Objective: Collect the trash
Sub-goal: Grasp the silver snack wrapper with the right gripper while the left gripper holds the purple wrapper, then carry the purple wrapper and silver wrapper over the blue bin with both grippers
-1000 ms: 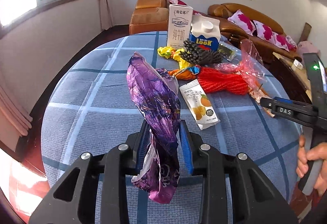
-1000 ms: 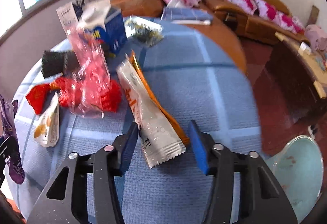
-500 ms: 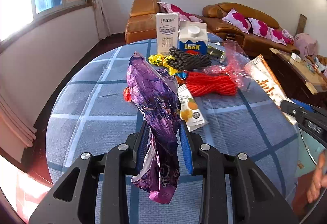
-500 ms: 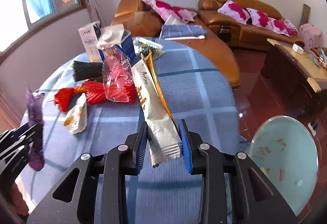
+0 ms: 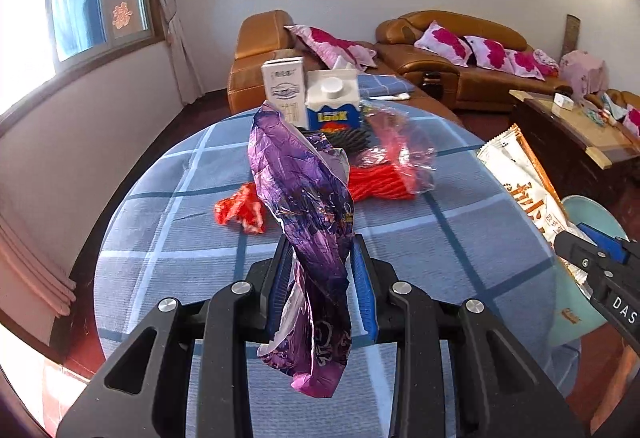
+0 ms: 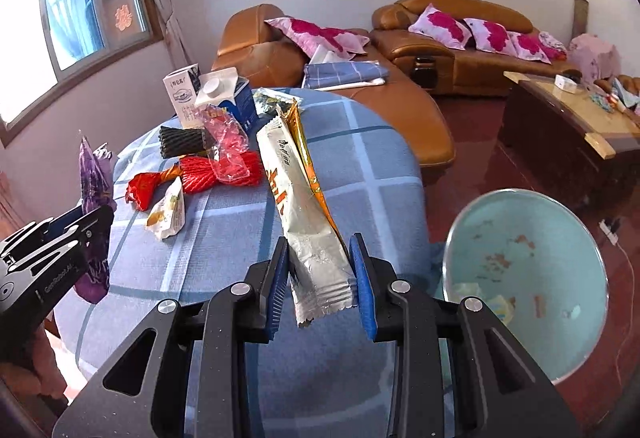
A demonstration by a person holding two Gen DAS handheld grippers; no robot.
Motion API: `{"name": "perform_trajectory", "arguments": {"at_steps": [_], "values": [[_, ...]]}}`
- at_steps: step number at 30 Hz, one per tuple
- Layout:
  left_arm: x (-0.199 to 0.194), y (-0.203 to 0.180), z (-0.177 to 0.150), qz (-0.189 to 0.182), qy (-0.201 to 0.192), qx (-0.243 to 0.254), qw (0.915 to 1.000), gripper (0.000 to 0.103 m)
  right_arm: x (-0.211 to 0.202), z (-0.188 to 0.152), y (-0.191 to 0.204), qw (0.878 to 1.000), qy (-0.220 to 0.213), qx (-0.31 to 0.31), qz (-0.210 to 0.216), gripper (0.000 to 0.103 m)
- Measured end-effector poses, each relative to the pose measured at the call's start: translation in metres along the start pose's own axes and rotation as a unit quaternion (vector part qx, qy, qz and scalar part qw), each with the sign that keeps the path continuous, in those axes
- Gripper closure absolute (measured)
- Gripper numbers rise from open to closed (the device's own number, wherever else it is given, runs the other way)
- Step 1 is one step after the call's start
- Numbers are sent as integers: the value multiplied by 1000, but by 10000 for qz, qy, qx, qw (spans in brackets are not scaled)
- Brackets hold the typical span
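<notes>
My left gripper is shut on a crumpled purple foil wrapper, held up above the round table with its blue checked cloth. My right gripper is shut on a long silver and orange snack wrapper, lifted off the cloth near the table's right edge. That wrapper also shows at the right of the left wrist view. A pale green bin stands on the floor right of the table, with scraps inside.
Left on the table: a red net bundle under clear red plastic, a red wrapper, a small orange-print sachet, a black mesh roll, two milk cartons. Brown sofas and a wooden side table stand behind.
The right jaws closed on the silver wrapper and lifted it off the cloth toward the bin side. Both grippers rose and drew back from the table; the left kept the purple wrapper.
</notes>
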State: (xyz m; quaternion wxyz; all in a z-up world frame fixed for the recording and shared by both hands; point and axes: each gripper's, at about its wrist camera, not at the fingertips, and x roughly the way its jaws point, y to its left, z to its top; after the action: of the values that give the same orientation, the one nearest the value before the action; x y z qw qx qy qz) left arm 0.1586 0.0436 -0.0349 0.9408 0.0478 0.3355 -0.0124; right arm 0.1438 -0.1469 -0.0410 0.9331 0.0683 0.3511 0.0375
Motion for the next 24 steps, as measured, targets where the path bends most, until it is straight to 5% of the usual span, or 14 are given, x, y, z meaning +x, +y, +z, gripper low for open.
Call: {"name": "perform_trajectory", "arguments": {"at_steps": [24], "values": [[-15,-74,10,-503,-167,598,9968,73,-36,-16,-47,9979,-261,494,-337,72]]}}
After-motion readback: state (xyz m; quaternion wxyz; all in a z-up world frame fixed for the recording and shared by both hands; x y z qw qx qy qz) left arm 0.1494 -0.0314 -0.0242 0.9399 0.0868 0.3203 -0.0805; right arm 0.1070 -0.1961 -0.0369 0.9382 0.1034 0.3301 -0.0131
